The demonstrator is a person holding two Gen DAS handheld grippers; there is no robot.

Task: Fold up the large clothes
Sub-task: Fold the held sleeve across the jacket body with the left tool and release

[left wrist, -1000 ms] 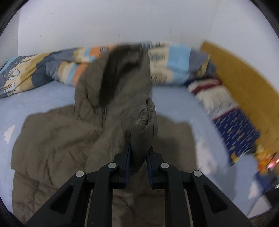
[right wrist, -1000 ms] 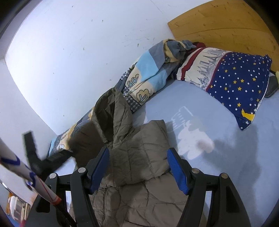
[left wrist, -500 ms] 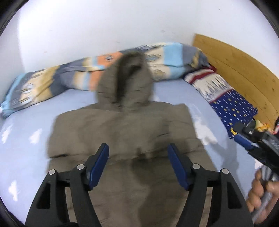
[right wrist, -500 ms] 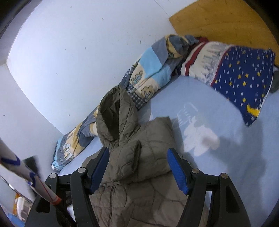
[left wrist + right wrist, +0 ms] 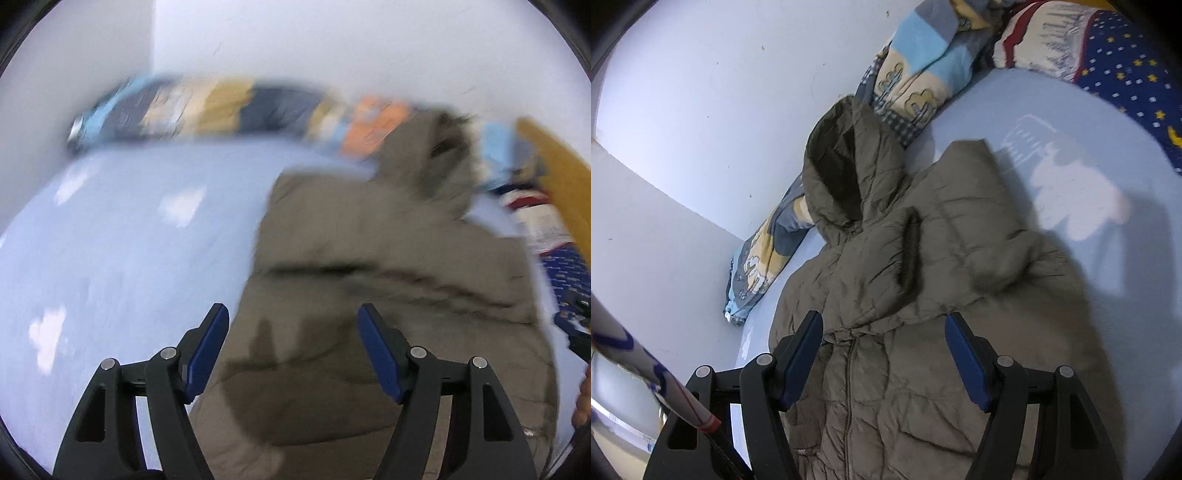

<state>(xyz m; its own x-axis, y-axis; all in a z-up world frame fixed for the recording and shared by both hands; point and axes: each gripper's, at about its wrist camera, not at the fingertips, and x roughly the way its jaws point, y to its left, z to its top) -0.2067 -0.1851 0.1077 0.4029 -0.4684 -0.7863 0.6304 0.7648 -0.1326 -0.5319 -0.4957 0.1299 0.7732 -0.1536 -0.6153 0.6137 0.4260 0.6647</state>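
Lying flat on blue bedsheet (image 5: 1089,122), olive quilted hooded jacket (image 5: 923,266), zipper closed

Left gripper (image 5: 293,321), black frame, blue pads: jaws spread wide after just opening, nothing between pads, angled steeply down; view motion-blurred. Right gripper (image 5: 882,328), same build: jaws apart, just narrowed slightly, pads gripping nothing, tilted down. Fingers of person's hand (image 5: 581,400) at right edge of left wrist view, partly cut off.
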